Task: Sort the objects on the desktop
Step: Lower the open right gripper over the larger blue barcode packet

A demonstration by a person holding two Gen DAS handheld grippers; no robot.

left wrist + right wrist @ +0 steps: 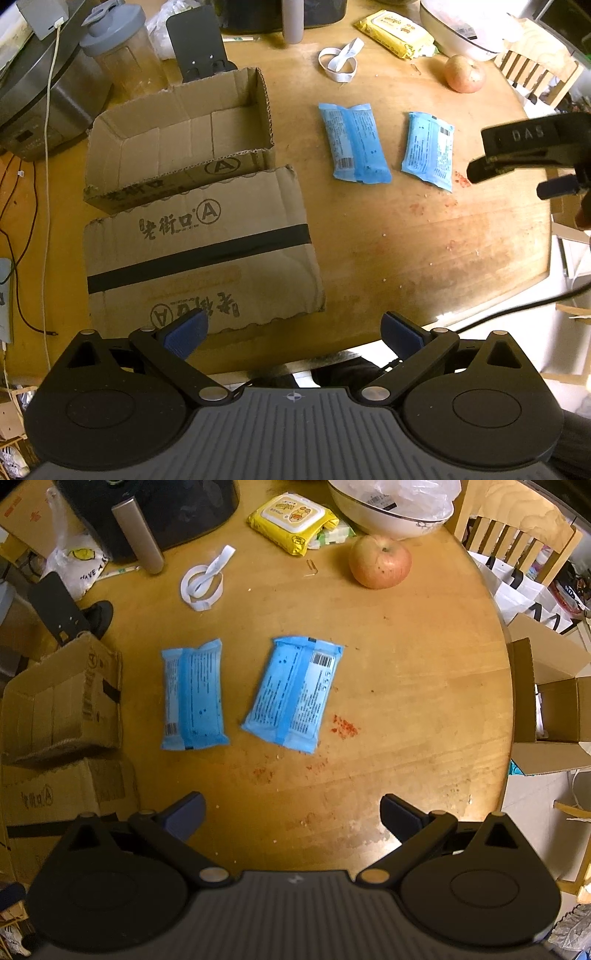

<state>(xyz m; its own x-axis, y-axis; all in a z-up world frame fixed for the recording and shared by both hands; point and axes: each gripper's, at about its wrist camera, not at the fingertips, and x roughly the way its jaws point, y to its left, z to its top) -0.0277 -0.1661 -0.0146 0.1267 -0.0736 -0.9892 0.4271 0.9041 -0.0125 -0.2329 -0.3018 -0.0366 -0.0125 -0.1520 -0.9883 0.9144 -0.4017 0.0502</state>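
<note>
Two blue packets lie flat on the round wooden table: a left packet [354,142] [192,694] and a right packet [430,150] [293,692]. An open cardboard box [177,142] [61,698] stands left of them, with a second taped box [201,251] lying in front of it. My left gripper [293,332] is open and empty over the table's near edge, by the taped box. My right gripper [291,814] is open and empty, near side of the packets; its body shows at the right in the left wrist view [532,147].
An apple [463,74] [380,561], a yellow wipes pack [397,33] [293,520], a white strap loop [340,61] [205,579] and a white bowl [388,509] sit at the back. A shaker bottle [118,48], cooker and cables crowd the left. A wooden chair [517,535] stands right.
</note>
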